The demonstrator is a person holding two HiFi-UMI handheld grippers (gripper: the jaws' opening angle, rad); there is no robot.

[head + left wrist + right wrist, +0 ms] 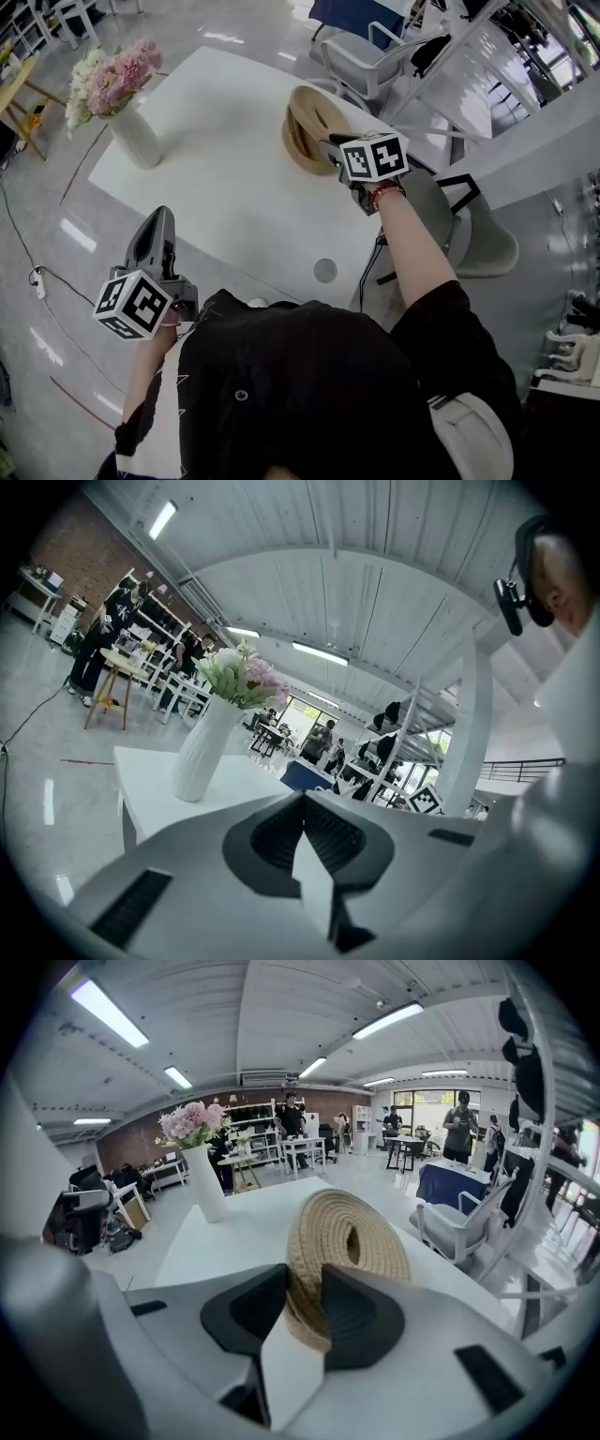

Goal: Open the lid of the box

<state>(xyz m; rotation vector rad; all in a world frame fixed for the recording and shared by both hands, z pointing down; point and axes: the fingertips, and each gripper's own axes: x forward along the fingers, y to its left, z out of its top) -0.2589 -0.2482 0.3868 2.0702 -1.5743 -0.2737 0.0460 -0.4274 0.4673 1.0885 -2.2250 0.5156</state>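
A woven rope box (330, 114) stands near the right edge of the white table (216, 197). Its round rope lid (298, 131) (342, 1232) is tipped up on edge, almost upright. My right gripper (334, 150) (302, 1281) is shut on the lid's near rim, with a pad pressing each face. My left gripper (156, 236) (302, 803) hangs off the table's near left corner, shut with nothing between its pads and well away from the box. The lid hides the inside of the box.
A white vase of pink and white flowers (131, 131) (204, 752) (204, 1183) stands at the table's far left. A small grey disc (325, 271) sits at the near table edge. White chairs (361, 58) stand beyond and right of the box. People and desks fill the hall behind.
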